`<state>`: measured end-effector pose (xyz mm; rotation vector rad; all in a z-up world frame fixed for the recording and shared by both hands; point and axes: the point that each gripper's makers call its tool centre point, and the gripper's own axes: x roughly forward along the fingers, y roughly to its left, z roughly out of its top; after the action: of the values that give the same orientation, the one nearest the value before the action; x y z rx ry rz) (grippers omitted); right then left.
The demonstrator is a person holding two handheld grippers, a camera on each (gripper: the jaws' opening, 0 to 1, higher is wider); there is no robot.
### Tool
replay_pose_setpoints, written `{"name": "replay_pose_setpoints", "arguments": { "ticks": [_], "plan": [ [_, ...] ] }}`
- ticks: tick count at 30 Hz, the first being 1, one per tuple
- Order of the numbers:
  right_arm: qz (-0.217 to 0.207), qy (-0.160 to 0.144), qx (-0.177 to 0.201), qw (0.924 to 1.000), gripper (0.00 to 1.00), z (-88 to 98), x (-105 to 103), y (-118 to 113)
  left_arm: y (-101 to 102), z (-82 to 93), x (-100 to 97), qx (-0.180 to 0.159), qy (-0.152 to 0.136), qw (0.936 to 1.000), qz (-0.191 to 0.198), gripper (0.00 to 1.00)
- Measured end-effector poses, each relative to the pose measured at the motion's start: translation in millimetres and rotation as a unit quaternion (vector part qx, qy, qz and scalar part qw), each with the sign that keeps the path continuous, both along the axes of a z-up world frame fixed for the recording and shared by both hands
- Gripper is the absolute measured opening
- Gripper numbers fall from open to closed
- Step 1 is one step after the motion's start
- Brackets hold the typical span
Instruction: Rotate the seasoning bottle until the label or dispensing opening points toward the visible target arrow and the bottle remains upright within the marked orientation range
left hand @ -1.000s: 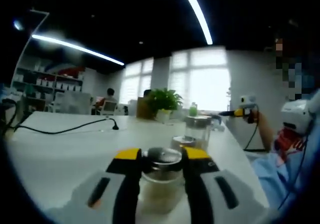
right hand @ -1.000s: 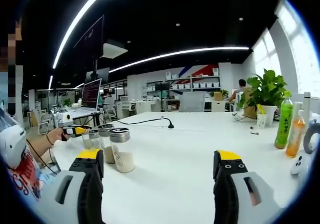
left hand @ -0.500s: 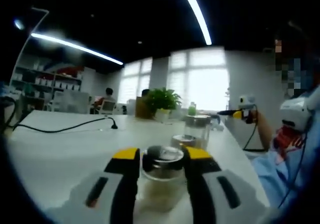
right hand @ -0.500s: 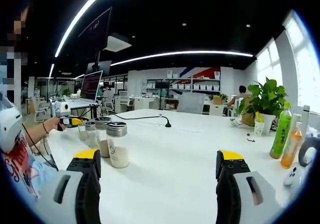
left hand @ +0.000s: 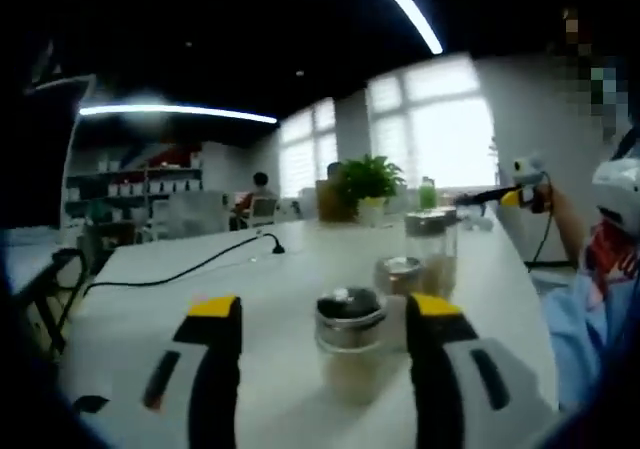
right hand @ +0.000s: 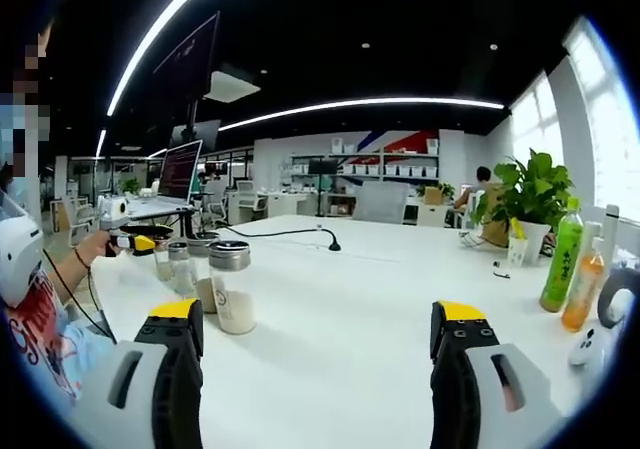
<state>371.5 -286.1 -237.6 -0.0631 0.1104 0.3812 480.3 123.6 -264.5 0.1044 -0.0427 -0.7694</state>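
My left gripper (left hand: pixel 325 314) is released, jaws apart either side of the upright seasoning bottle (left hand: pixel 350 344) on the white table (left hand: pixel 200 299). My right gripper (right hand: pixel 320 324) is spread, grasping nothing.

Potted plant (right hand: pixel 532 191); green drink bottle (right hand: pixel 561 257); black cable (left hand: pixel 190 269) across white table (right hand: pixel 380 319)

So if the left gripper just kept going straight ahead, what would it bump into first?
Most likely the nearest seasoning bottle, which stands upright between the open fingers of the left gripper. Two more bottles stand behind it.
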Motion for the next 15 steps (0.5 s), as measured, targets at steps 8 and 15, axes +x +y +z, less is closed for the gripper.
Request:
{"name": "replay_pose_setpoints", "arguments": {
  "ticks": [8,15],
  "plan": [
    [-0.018,-0.01,-0.008,0.9998,0.97,4.3,-0.2,-9.9,12.1,18.0,-10.6,-0.037,0.005,0.9979,0.054,0.74],
    [-0.026,-0.019,-0.009,0.9995,0.97,10.2,-2.7,-12.2,19.4,27.5,-22.9,-0.05,0.058,0.9935,0.084,0.82]
  ]
}}
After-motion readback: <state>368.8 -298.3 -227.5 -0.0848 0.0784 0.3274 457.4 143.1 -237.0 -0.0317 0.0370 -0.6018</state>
